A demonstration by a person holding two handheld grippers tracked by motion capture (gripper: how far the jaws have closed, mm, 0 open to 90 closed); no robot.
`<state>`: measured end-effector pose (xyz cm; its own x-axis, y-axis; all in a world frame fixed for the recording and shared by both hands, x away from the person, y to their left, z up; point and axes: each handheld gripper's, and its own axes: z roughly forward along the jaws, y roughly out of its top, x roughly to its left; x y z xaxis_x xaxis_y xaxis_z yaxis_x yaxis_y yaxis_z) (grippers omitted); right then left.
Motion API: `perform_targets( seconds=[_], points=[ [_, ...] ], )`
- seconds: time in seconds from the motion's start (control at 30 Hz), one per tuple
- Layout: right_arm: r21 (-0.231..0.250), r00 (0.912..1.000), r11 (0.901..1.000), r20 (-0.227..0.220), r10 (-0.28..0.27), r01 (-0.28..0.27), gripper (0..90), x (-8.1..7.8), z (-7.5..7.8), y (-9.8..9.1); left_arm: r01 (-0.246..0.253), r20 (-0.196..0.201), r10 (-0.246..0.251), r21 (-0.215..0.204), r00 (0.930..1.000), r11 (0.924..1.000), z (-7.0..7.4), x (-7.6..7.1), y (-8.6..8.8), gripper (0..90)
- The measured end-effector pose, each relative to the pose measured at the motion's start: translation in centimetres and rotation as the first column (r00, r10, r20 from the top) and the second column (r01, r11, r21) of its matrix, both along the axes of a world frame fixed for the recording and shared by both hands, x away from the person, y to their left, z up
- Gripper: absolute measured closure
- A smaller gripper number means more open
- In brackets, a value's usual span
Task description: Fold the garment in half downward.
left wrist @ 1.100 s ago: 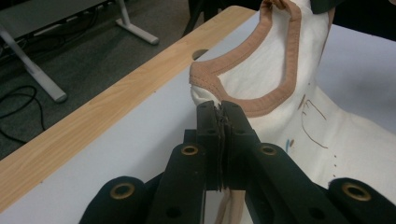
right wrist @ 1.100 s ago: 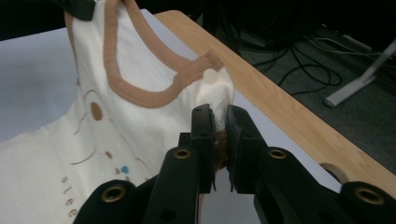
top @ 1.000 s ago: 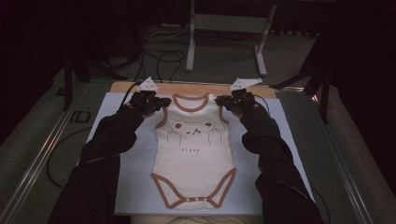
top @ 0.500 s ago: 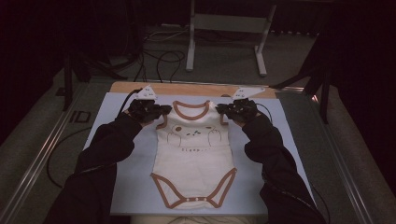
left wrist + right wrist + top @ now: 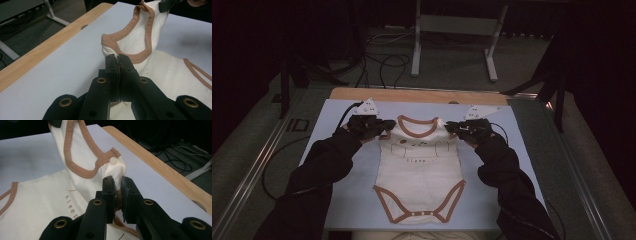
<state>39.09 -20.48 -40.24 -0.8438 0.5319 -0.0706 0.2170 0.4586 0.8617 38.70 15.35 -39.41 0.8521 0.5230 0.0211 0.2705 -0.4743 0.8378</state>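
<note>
A cream baby bodysuit with brown trim lies face up on the white mat, neck end toward the far edge. My left gripper is shut on its left shoulder, and the cloth bunches just past the jaw tips. At the other side, my right gripper is shut on the right shoulder, with the snap tab just past its tips. Between the two grippers the neckline is raised off the mat and pulled taut. The leg end rests flat near the front edge.
A wooden table edge runs along the far side of the mat. Beyond it stand a white metal frame and loose cables on the floor. Metal rails border the table at left and right.
Both grippers have moved toward the far edge with the shoulders held, dragging the bodysuit away from the front edge and stretching it longer.
</note>
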Motion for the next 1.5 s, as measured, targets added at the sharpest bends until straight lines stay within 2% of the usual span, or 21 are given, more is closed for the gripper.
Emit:
perform_targets(
  seconds=[0.33,0.4,0.57,0.63,0.73,1.1,1.2,1.4,1.5],
  points=[
    [0.012,0.9998,0.9998,0.009,0.017,-0.017,82.7,-2.3,-0.3,-0.4,0.029,0.005,-0.029,-0.014,0.9996,0.9995,-0.5,-2.3,0.1,88.4],
    [0.02,0.9996,0.9994,0.006,0.027,-0.027,82.6,-2.9,-0.5,-0.4,0.033,0.001,-0.033,-0.028,0.9994,0.9991,-0.6,-2.8,0.2,88.4],
    [0.002,0.9992,0.9993,0.017,0.037,-0.037,82.6,-4.2,-0.8,-0.4,0.041,0.004,-0.041,-0.031,0.9991,0.9986,-0.8,-3.7,0.4,88.4],
    [0.019,0.999,0.9989,0.009,0.044,-0.044,82.6,-4.6,-0.9,-0.5,0.044,0.001,-0.044,-0.035,0.999,0.9984,-1.0,-4.0,0.4,88.4],
    [0.019,0.9988,0.9986,0.006,0.048,-0.048,82.6,-5.2,-1.3,-0.6,0.048,-0.004,-0.049,-0.04,0.9988,0.998,-1.3,-4.6,0.4,88.4],
    [0.028,0.9968,0.9968,-0.027,0.076,-0.075,82.5,-7.4,-3.1,-0.7,0.073,-0.022,-0.074,-0.055,0.997,0.9958,-3.0,-6.9,0.3,88.3],
    [0.032,0.9963,0.9966,-0.038,0.077,-0.076,82.5,-8.0,-3.6,-0.7,0.082,-0.022,-0.083,-0.043,0.9963,0.9957,-3.4,-7.5,0.1,88.4],
    [0.045,0.9949,0.9958,-0.057,0.083,-0.08,82.5,-9.3,-4.6,-0.9,0.092,-0.04,-0.094,-0.049,0.9948,0.9946,-4.7,-8.8,0.1,88.3],
    [0.03,0.9935,0.9948,-0.058,0.098,-0.097,82.4,-9.8,-5.1,-0.9,0.097,-0.05,-0.1,-0.048,0.9938,0.9941,-5.4,-9.4,0.0,88.3]
  ],
)
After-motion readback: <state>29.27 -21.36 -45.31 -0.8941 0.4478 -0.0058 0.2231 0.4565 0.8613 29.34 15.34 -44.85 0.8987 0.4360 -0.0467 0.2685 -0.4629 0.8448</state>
